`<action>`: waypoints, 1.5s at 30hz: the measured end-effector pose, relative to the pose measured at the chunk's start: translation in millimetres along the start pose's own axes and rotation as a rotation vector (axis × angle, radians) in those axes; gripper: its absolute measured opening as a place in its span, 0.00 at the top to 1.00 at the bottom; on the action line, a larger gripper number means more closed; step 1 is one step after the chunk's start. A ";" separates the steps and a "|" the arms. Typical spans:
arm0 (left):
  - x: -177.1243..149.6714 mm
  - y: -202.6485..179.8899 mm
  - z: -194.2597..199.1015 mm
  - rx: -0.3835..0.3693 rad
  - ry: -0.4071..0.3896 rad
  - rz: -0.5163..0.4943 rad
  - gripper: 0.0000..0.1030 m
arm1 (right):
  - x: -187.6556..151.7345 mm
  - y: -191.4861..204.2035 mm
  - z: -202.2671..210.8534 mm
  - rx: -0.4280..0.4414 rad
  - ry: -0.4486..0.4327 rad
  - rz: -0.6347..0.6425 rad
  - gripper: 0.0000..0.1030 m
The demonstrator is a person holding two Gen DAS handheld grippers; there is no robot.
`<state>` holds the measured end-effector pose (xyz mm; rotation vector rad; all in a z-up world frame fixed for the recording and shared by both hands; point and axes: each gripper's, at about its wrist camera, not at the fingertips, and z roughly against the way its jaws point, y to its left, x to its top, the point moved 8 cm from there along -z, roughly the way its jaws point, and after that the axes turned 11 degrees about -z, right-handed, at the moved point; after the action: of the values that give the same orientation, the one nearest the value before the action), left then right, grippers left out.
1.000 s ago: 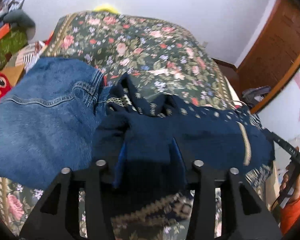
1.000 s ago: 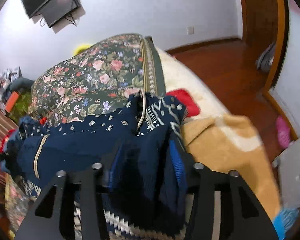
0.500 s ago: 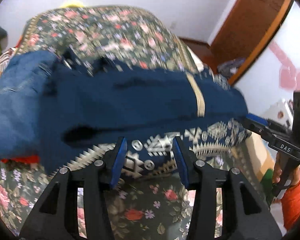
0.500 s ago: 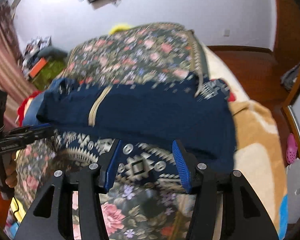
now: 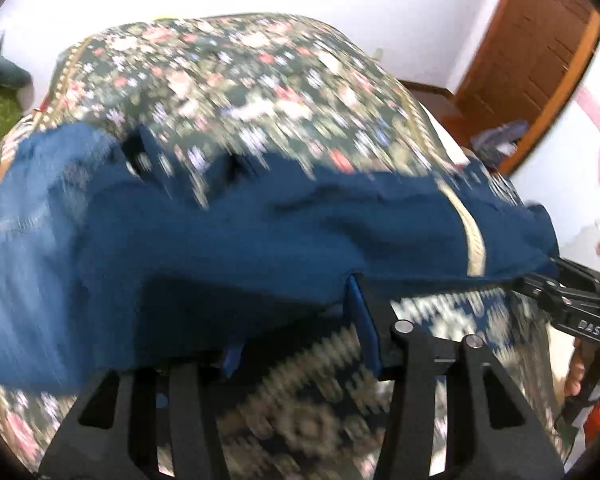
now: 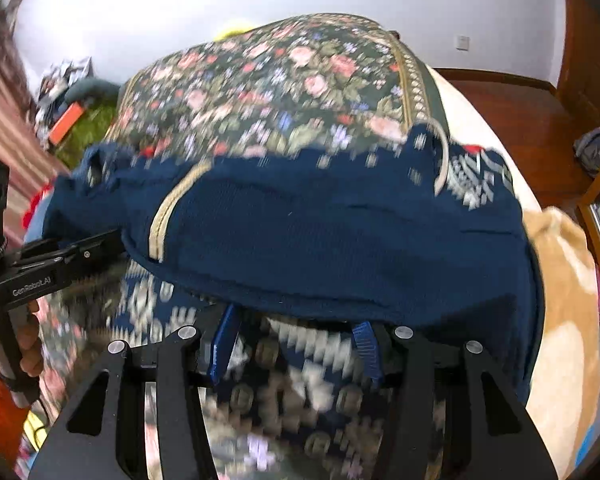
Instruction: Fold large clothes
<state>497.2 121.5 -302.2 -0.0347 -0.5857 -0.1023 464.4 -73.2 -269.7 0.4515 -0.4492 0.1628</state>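
Left wrist view: navy garment (image 5: pixel 280 240) stretches crosswise between spread left tongs (image 5: pixel 300 344) and right tongs (image 6: pixel 296 344), also spread, its folded edge overhanging both.

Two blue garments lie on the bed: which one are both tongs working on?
The navy sweater with the tan stripe and white patterned hem; the plain denim jeans lie at its left end, away from the tongs.

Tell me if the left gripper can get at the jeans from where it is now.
Probably not directly. The left gripper has navy sweater fabric draped across its jaws, and the jeans lie off to its left, partly under that sweater, so it would first have to clear the fabric.
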 end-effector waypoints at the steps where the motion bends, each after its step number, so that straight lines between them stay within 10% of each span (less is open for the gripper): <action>1: 13.4 8.5 -0.6 0.033 -0.008 -0.002 0.53 | 12.0 -1.2 -0.9 -0.012 -0.014 -0.007 0.53; 5: 68.2 44.3 15.6 0.122 -0.048 0.034 0.53 | 61.4 -8.3 11.2 -0.104 -0.111 -0.048 0.53; 11: 103.3 73.1 83.3 0.102 -0.241 0.117 0.52 | 84.6 6.4 70.6 -0.007 -0.265 -0.069 0.53; 27: 0.5 -29.0 22.0 -0.059 0.007 -0.095 0.46 | -4.7 44.1 2.7 -0.013 0.005 0.075 0.41; 32: -23.8 -41.5 4.0 -0.101 0.047 -0.089 0.46 | -24.6 35.4 -4.7 -0.080 0.004 0.137 0.22; 45: -63.4 -11.3 33.1 0.023 -0.013 -0.116 0.46 | -34.6 -28.5 22.4 -0.159 -0.027 0.061 0.18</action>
<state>425.3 117.8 -309.7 0.0209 -0.6022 -0.2084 432.1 -110.6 -278.4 0.2840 -0.4988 0.1786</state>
